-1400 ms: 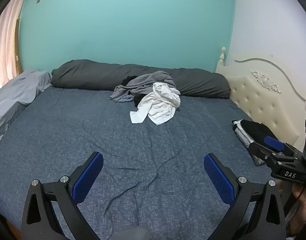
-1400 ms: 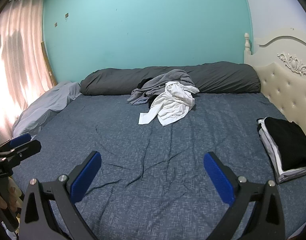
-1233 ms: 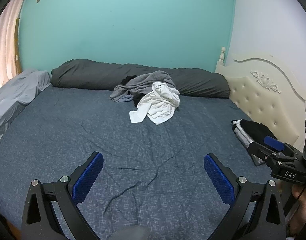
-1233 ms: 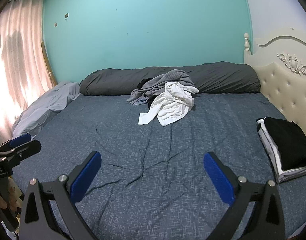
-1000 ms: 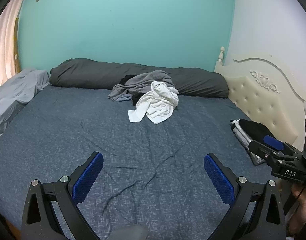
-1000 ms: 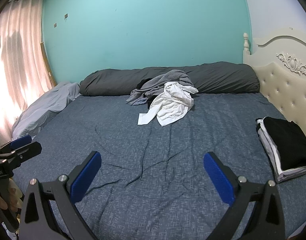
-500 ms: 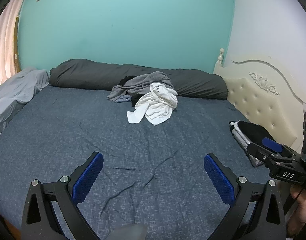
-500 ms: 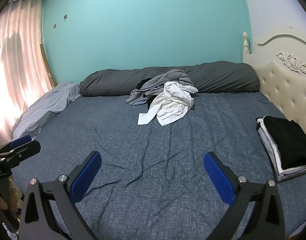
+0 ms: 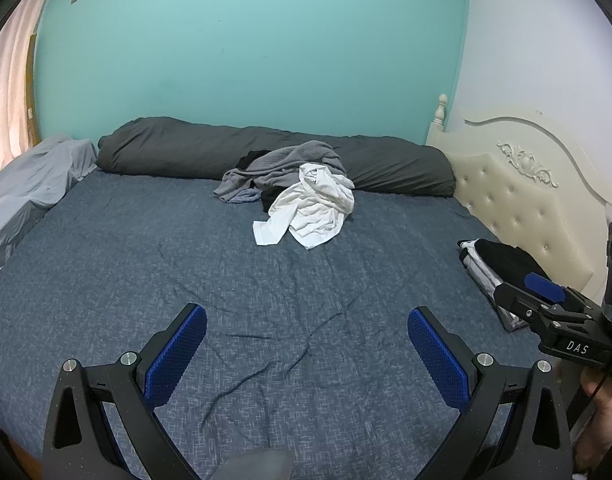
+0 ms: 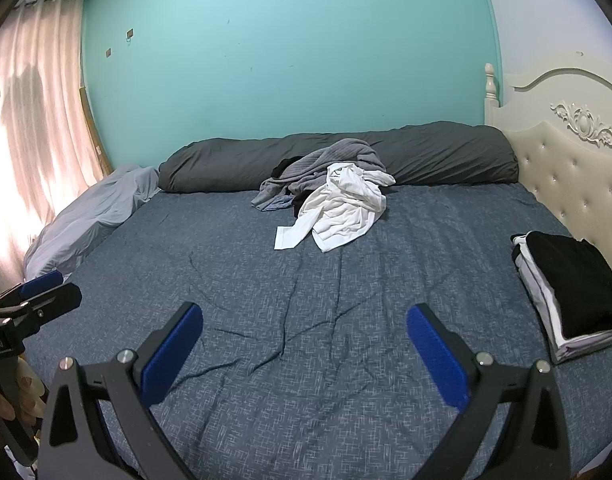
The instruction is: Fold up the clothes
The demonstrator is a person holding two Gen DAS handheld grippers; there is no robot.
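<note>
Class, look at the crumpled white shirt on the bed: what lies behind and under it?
Behind the white shirt lie a grey garment and a dark bolster. A black piece peeks out; the rest is covered.

I am carrying two matching claws. My left claw is showing matte black, triangular-cutout arms, silver screw heads at the joints, and fingers lined with textured blue pads. My right claw is looking the same; seen from the left wrist view, its body is bearing white "DAS" lettering, with a thin black cable trailing beside it.
</note>
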